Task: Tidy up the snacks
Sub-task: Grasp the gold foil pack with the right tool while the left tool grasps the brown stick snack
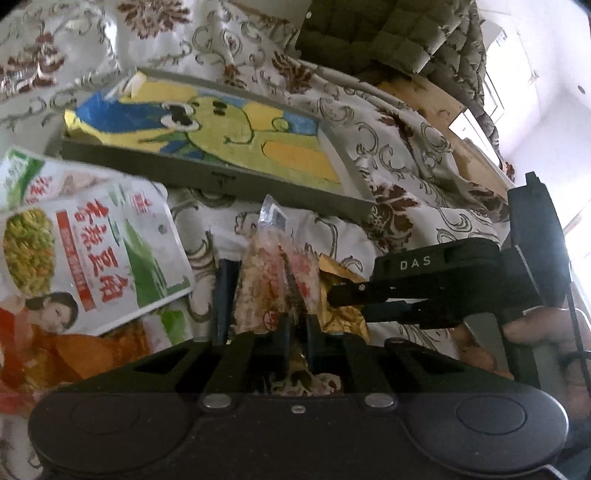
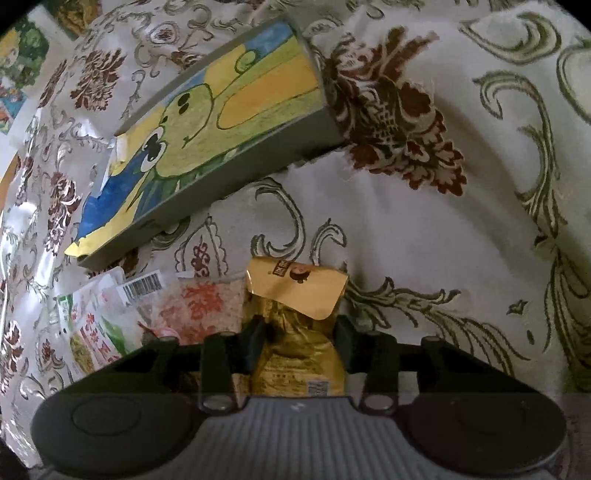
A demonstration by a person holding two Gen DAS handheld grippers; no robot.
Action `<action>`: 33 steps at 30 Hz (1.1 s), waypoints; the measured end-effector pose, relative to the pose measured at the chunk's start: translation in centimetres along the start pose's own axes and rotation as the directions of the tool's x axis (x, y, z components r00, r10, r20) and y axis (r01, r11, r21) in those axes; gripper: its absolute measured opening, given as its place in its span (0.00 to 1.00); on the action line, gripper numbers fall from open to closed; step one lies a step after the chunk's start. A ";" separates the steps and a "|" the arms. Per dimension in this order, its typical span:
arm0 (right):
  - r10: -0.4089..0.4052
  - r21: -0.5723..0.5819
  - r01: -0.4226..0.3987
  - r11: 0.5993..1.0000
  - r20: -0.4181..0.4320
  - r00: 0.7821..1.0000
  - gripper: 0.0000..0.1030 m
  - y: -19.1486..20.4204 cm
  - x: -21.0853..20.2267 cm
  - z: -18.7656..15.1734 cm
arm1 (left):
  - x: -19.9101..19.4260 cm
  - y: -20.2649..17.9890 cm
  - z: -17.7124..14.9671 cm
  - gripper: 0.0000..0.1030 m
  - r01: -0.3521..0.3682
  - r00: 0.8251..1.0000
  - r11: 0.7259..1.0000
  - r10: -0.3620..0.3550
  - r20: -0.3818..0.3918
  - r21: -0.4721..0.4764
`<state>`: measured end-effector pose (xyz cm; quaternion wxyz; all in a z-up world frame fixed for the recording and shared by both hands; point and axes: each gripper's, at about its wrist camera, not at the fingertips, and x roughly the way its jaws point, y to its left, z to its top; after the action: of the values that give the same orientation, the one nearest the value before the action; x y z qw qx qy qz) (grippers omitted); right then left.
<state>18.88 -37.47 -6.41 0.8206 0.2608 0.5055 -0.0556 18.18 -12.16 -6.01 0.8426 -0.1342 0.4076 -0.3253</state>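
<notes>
Left gripper [image 1: 297,328] sits low centre in its own view, jaws pinched together on the clear packet [image 1: 275,280] with red print; the packet stands up between the fingers, its crimped top pointing toward mid-frame. We see no gap between the pads.

Right gripper [image 2: 299,332] is low centre in the right wrist view, with the gold pouch [image 2: 297,325] between its fingers. Both pads [image 2: 255,338] sit at the pouch's sides; we can't tell whether they press on it or just flank it. In the left view the same gripper [image 1: 347,295] comes in from the right, tips at the gold pouch [image 1: 341,291], which lies touching the clear packet on its right. A hand [image 1: 546,332] holding the gripper body shows at the right edge.

Green-and-white snack bag [image 1: 92,254] with red characters lies at the left of the left view, overlapping an orange bag [image 1: 66,350] below it. In the right view these bags [image 2: 92,332] are lower left, just beside the clear packet [image 2: 199,310].

Grey tray [image 1: 207,173] lined with a yellow-green-blue cartoon drawing lies in the upper middle of the left view, and upper left in the right view [image 2: 177,206]; we see nothing in it but the drawing. Everything rests on a floral cloth [image 2: 424,240]. Dark quilted cushion [image 1: 369,33] is at top right of the left view.
</notes>
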 end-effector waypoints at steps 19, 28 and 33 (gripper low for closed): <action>0.178 0.025 -0.178 0.984 0.013 0.984 0.25 -0.9 -1.5 0.4 | -0.4 0.5 0.6 0.06 0.006 0.999 1.000 -0.006 0.034 -0.011; 0.158 -0.139 -0.158 0.978 -0.008 0.987 0.25 2.5 -0.4 0.3 | 0.0 1.0 1.5 0.06 0.022 0.999 1.000 -0.022 0.028 0.007; 0.123 -0.167 -0.120 0.979 0.007 0.992 0.21 3.5 0.2 0.1 | 0.5 1.2 1.9 0.07 0.040 0.999 0.998 -0.040 0.010 0.038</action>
<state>20.26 -34.46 -5.21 0.8457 0.2215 0.4842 0.0348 20.42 -11.66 -5.75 0.8404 -0.1283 0.3943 -0.3491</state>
